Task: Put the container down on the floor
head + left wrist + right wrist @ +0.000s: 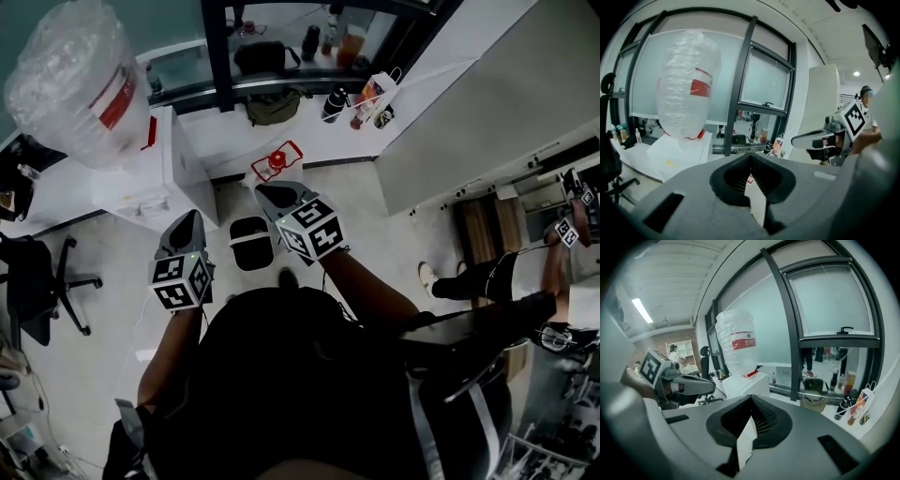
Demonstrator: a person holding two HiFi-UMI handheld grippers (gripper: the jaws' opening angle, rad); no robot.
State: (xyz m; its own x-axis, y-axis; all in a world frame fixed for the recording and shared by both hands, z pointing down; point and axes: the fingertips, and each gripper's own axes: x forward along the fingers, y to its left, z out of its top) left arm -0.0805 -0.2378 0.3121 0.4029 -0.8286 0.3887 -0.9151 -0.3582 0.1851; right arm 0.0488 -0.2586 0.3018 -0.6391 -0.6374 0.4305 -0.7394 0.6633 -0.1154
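Note:
A small black container (250, 242) with a pale rim stands on the floor just ahead of me, between the two grippers and well below them. My left gripper (192, 217) is held up at its left, jaws pressed together with nothing in them. The right gripper (267, 192) hovers over the container's far right side, likewise shut and holding nothing. In the left gripper view the closed jaws (751, 154) point at the window wall, and the right gripper (820, 138) shows at the right. The right gripper view has its closed jaws (751, 397) at the centre and the left gripper (689, 385) at the left.
A big plastic-wrapped water bottle (80, 80) sits on a white dispenser (155, 183) at the left. A red-topped object (277, 161) stands on the floor by the window ledge (309, 131), which holds bags and bottles. An office chair (42, 281) stands left, and a person's legs (469, 277) show at the right.

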